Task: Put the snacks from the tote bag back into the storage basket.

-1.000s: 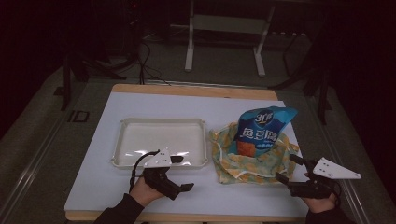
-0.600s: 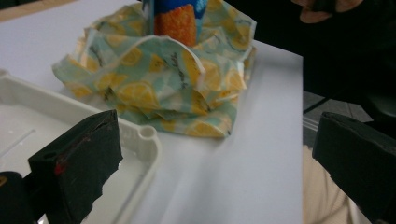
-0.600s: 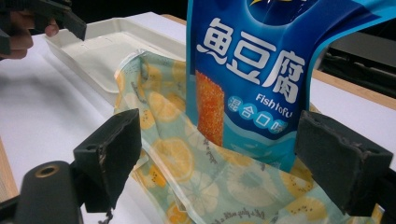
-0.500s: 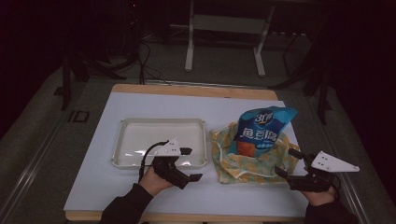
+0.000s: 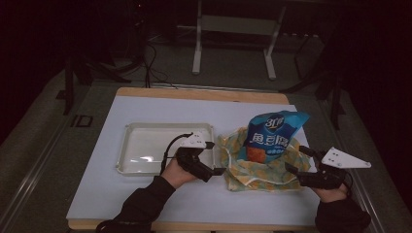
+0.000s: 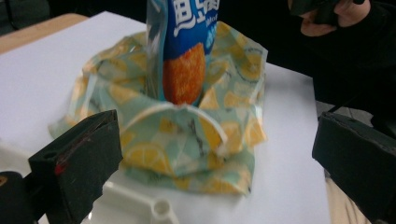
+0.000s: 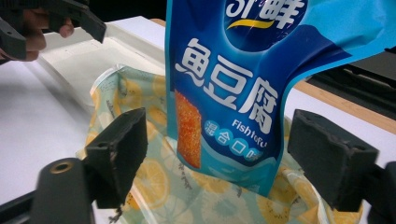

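Note:
A blue snack packet [image 5: 272, 136] with an orange picture stands upright in the mouth of a lemon-print pouch [image 5: 257, 170] lying on the white table. My left gripper [image 5: 217, 158] is open just left of the pouch, at the tray's right end. In the left gripper view the pouch [image 6: 187, 140] and packet [image 6: 184, 46] sit between the spread jaws of the left gripper [image 6: 217, 130]. My right gripper [image 5: 296, 158] is open at the pouch's right edge. Seen from the right gripper [image 7: 219, 128], the packet [image 7: 233, 84] stands close ahead, with the pouch [image 7: 159, 177] below.
An empty white tray [image 5: 131, 145] lies left of the pouch on the white table top [image 5: 145, 204]. The wooden table edge [image 5: 204, 93] runs along the back. Dark floor, cables and a stand's legs lie beyond it.
My left gripper has moved right and forward, up to the pouch's left side. The right gripper has edged forward toward the pouch. Pouch and packet have stayed put.

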`<state>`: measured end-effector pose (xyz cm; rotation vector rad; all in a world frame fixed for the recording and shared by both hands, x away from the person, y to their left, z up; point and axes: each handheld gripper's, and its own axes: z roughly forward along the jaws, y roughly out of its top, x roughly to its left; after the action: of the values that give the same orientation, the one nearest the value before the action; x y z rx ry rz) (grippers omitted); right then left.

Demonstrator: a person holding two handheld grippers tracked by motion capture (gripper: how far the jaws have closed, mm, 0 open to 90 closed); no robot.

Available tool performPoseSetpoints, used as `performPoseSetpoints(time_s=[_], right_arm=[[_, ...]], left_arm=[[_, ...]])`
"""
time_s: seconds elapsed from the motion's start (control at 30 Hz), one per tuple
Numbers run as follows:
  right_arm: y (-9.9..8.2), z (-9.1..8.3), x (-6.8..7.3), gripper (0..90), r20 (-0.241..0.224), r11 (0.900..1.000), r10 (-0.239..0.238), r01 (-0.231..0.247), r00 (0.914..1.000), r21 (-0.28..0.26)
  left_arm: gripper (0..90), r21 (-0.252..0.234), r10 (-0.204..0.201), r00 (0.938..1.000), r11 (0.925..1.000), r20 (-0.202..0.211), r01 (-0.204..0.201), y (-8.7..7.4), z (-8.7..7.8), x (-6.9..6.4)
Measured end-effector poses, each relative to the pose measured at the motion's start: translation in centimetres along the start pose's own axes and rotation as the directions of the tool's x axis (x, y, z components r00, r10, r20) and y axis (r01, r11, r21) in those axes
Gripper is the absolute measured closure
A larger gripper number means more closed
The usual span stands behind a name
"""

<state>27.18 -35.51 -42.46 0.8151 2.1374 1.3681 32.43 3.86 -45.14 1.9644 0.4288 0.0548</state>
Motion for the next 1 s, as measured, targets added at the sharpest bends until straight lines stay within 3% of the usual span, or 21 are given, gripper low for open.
performPoseSetpoints(time_s=[0.33, 0.5, 0.63, 0.83, 1.0], right_arm=[[0.0, 0.5, -1.2, 27.1, 0.001, 1.0, -0.001, 0.001, 1.0, 0.005], [0.0, 0.9, -1.9, 27.5, 0.004, 0.9999, 0.004, -0.004, 1.0, 0.011], [0.0, 1.3, -2.6, 27.5, -0.007, 0.9995, 0.032, -0.032, 0.9995, 0.007], [0.2, 1.6, -3.3, 27.5, 0.015, 0.9991, 0.042, -0.042, 0.999, 0.0], [0.2, 2.3, -4.0, 27.5, 0.011, 0.998, 0.063, -0.063, 0.998, -0.001]], left_arm=[[3.7, 0.001, 0.031, 0.9994, 0.9995, 0.015, -0.031, 2.1, 2.7, 0.9], [5.5, 0.008, 0.025, 0.9991, 0.9997, 0.036, -0.025, 2.8, 4.1, 1.6], [6.9, 0.007, 0.034, 0.9991, 0.9994, 0.025, -0.034, 3.4, 5.2, 1.9], [10.3, -0.002, 0.036, 0.9993, 0.9993, 0.007, -0.036, 4.2, 6.1, 2.4], [14.6, -0.014, 0.015, 0.9999, 0.9998, 0.005, -0.015, 5.2, 7.8, 3.1]])
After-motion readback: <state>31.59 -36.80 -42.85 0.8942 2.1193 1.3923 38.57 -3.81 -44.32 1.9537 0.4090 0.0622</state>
